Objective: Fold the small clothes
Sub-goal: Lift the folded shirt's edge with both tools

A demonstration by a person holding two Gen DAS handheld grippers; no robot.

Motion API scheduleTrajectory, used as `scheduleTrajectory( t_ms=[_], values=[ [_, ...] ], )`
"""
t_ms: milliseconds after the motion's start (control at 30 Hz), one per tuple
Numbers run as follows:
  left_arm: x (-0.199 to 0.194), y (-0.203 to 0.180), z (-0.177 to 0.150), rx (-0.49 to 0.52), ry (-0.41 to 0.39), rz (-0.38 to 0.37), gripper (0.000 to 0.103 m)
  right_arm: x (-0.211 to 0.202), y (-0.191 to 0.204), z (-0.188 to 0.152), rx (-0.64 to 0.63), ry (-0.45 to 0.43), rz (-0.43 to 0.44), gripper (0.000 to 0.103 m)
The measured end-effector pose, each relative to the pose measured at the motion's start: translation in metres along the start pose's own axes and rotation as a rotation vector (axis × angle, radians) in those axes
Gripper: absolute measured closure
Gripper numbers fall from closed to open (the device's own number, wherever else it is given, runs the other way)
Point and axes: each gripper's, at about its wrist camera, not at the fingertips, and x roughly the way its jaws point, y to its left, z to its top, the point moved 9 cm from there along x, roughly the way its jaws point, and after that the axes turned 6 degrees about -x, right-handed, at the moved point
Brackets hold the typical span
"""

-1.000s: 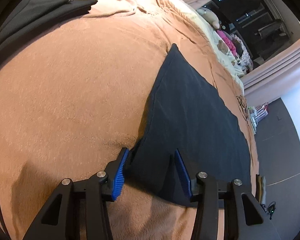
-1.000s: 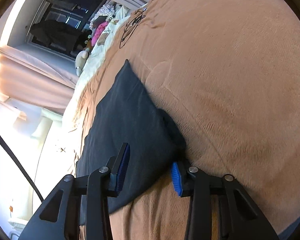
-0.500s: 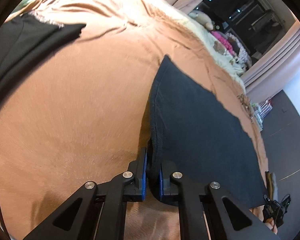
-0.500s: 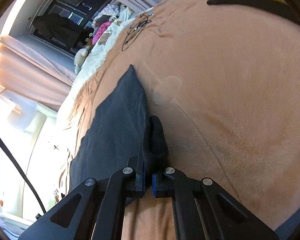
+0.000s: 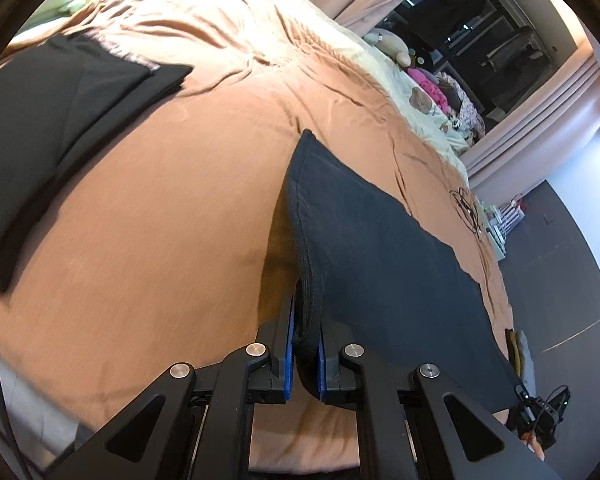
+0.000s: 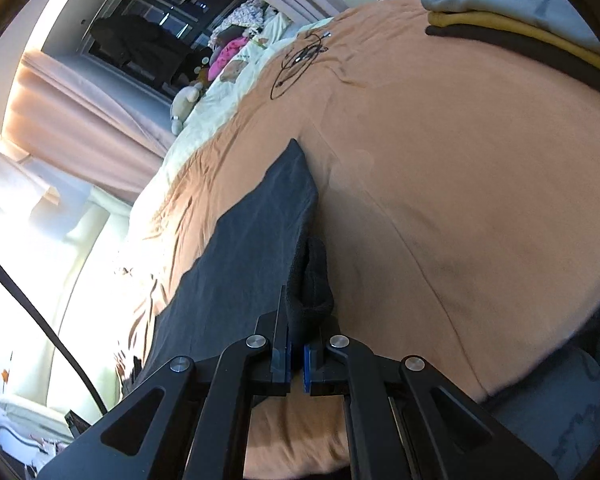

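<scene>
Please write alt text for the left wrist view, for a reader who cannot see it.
The left claw is shut on the near corner of a dark garment, lifting that edge off an orange-brown bedspread. A folded black garment lies farther off at the left, and soft toys sit at the bed's far end.

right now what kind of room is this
Most likely a bedroom: the work surface is a bed under an orange-brown blanket, stuffed toys sit at its far end, and long pinkish curtains hang by a window.
</scene>
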Motion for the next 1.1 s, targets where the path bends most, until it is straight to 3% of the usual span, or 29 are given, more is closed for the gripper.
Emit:
scheduleTrajectory(
  t_ms=[200,367,433,467,500,567,700,900,1033,1100],
  values=[
    [-0.013,0.016,-0.023,-0.003,0.018,0.016,0.094,-0.014,-0.003,-0.008,-0.047,0.012,-0.027,0.103],
    [-0.003,0.019,-0.031,-0.023,0.036,-0.007,0.092,-0.01,-0.004,-0.008,-0.151,0.059,-0.162,0.098],
    [0.002,0.02,-0.034,-0.045,0.048,-0.043,0.081,-0.015,-0.003,-0.004,-0.182,0.054,-0.205,0.09],
    [0.005,0.02,-0.037,-0.062,0.059,-0.083,0.061,-0.018,0.0,-0.002,-0.2,0.049,-0.226,0.081],
    [0.005,0.021,-0.039,-0.073,0.061,-0.104,0.041,-0.022,0.006,0.002,-0.22,0.037,-0.237,0.062],
    [0.005,0.022,-0.043,-0.1,0.05,-0.151,0.032,-0.031,0.014,0.008,-0.237,0.015,-0.241,0.04],
    [0.008,0.025,-0.056,-0.183,0.076,-0.238,0.033,-0.041,0.04,0.022,-0.286,-0.022,-0.221,0.04],
    [0.01,0.019,-0.067,-0.216,0.065,-0.327,0.033,-0.017,0.081,0.014,-0.335,0.024,-0.14,0.04],
    [0.014,0.014,-0.063,-0.182,0.033,-0.293,0.037,0.011,0.1,0.002,-0.382,0.074,-0.102,0.04],
    [0.017,0.017,-0.059,-0.173,0.013,-0.252,0.052,0.025,0.103,-0.001,-0.407,0.099,-0.083,0.04]
  ],
)
